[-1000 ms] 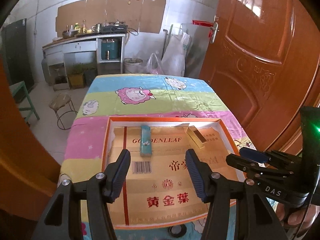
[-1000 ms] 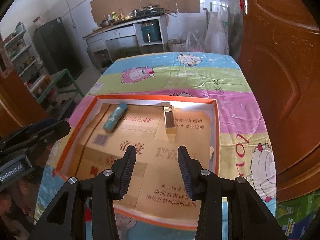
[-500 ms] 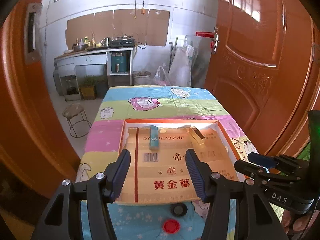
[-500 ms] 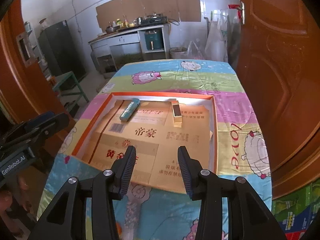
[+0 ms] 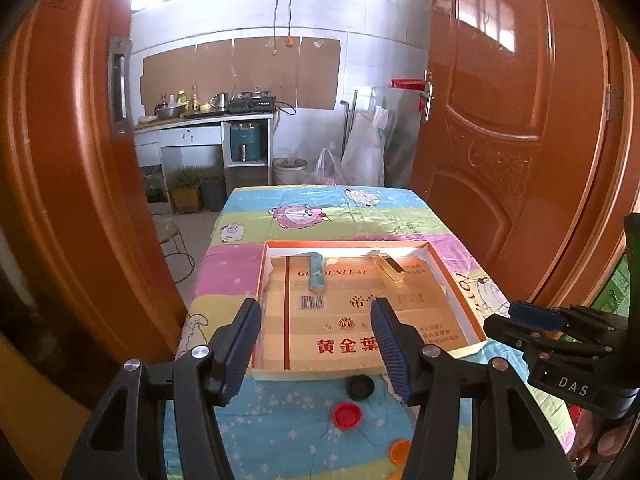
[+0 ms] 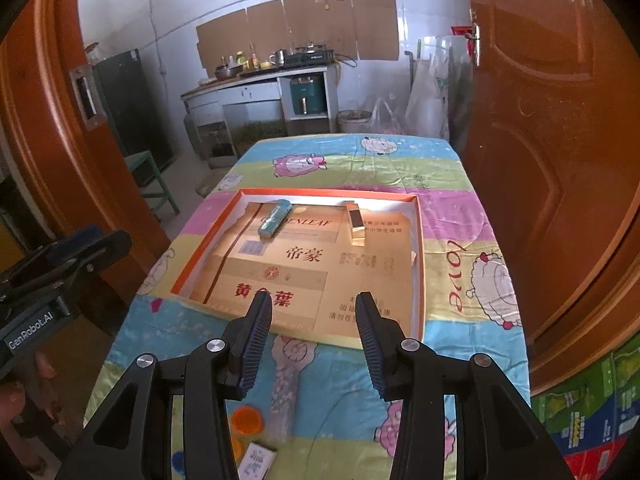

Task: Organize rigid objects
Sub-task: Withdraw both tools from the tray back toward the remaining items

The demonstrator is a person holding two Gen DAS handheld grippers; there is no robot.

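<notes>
**Both tongs pulled back from the tray, empty**

Since a second ago both tongs have drawn back and up: the tray (image 5: 460, 304), which filled the near view, now sits farther off, and caps on the near cloth have come into sight. The left tongs (image 5: 316, 344) and right tongs (image 6: 314, 334) both stand open with nothing between the pads.

The tray lies beyond both tongs on a table (image 6: 452, 216) under a cartoon-sheep cloth. At its far end lie a teal box (image 5: 316, 272) on the left and a gold box (image 5: 392, 270) on the right, well apart. Near the tray's near edge lie a black cap (image 5: 360, 387), a red cap (image 5: 348, 416) and an orange cap (image 6: 247, 420).

Orange doors (image 5: 520, 120) flank the table; a kitchen counter (image 5: 200, 124) stands by the far wall.
</notes>
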